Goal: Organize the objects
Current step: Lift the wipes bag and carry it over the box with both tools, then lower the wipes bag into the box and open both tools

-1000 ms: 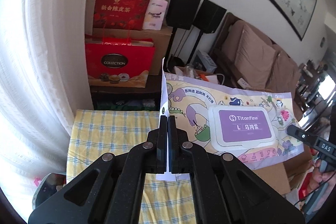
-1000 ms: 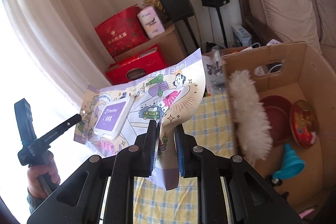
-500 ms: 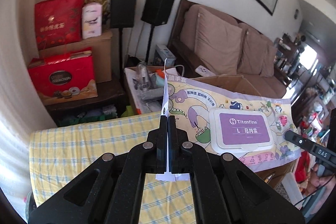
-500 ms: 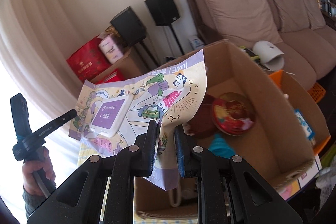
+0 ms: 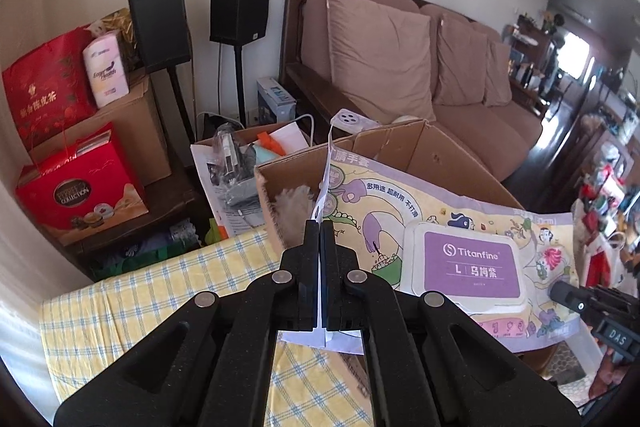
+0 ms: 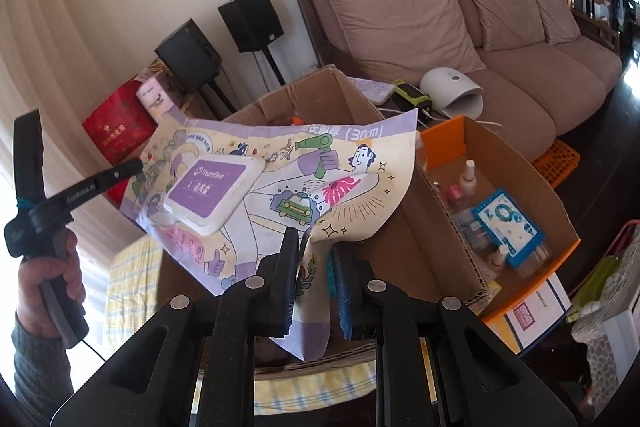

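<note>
A flat, soft Titanfine pack [image 5: 472, 263] printed with cartoons, with a purple-labelled white lid, hangs stretched between both grippers. My left gripper [image 5: 320, 227] is shut on the thin seam at one end of the pack. My right gripper [image 6: 314, 239] is shut on the opposite corner, which folds down between its fingers. In the right wrist view the pack [image 6: 208, 187] hovers over a large open cardboard box [image 6: 420, 227], and a hand holds the left gripper [image 6: 136, 167] at its far end. The left wrist view shows the box [image 5: 440, 155] behind the pack, with something white and fluffy [image 5: 292, 203] inside.
A yellow checked cloth [image 5: 160, 291] covers the table beside the box. An orange-rimmed box [image 6: 520, 195] with small bottles sits to the right. Behind stand a brown sofa [image 6: 500, 47], two black speakers [image 5: 240, 11] and red gift bags [image 5: 80, 195] on a low shelf.
Both grippers have carried the pack sideways from above the yellow cloth to above the open cardboard box. Both views have swung toward the sofa. Both grips are unchanged.
</note>
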A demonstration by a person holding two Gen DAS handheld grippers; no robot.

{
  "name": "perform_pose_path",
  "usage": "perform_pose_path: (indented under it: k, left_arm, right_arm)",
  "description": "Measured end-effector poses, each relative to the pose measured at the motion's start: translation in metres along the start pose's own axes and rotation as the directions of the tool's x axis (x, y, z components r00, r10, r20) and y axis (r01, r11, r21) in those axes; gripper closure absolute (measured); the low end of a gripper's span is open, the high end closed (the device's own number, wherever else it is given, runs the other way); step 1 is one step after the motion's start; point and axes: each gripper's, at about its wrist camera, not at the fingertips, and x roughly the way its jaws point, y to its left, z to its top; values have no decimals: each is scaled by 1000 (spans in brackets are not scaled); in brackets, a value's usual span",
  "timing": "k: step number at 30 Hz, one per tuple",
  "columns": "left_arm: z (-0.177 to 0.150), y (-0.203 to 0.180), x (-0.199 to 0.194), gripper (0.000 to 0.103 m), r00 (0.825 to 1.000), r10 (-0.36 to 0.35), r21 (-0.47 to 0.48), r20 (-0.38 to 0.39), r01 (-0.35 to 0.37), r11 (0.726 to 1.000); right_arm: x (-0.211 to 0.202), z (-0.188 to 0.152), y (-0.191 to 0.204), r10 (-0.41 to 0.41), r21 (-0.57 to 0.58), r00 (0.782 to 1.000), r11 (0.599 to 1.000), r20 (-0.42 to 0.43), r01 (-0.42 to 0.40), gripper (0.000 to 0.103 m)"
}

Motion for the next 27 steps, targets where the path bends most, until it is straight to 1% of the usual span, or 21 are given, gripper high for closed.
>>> perform_pose_path:
  k: [5,10,15,18,20,21,23,25,26,27]
  left_arm:
    - [8,-12,21,103,1000,23,33,-16,-23,999]
    - [8,-15,43,103,999,33,42,-37,-31,999]
    - [11,-15,52,103,997,72,72,-25,-70,995]
    - [14,-17,62,103,996,81,90,-31,-78,993]
    - [16,-23,69,103,995,88,115,-40,-83,990]
    - [16,-28,72,103,995,92,134,-44,-86,987]
    - [16,-37,79,103,992,117,176,-44,-107,978]
    - [16,-45,85,103,990,135,208,-44,-123,970]
    - [16,-47,90,103,989,136,211,-58,-121,970]
    - [16,-49,94,103,991,117,206,-71,-100,973]
  right_arm:
    - [13,-5,-5,-15,-6,1000,1000,-21,15,87]
    - [22,-7,-7,-29,-28,999,999,-38,28,87]
    - [30,-11,8,-60,-87,996,995,-66,54,86]
    - [36,-16,18,-78,-125,994,990,-73,68,86]
    - [40,-17,23,-105,-144,992,985,-75,94,86]
    - [41,-17,25,-107,-141,991,985,-78,95,86]
    - [42,-16,25,-112,-137,990,985,-85,100,86]
    - [45,-15,29,-135,-149,986,982,-97,119,86]
    - [48,-15,31,-152,-159,983,978,-106,134,86]
    - [50,-15,33,-157,-165,981,977,-113,137,83]
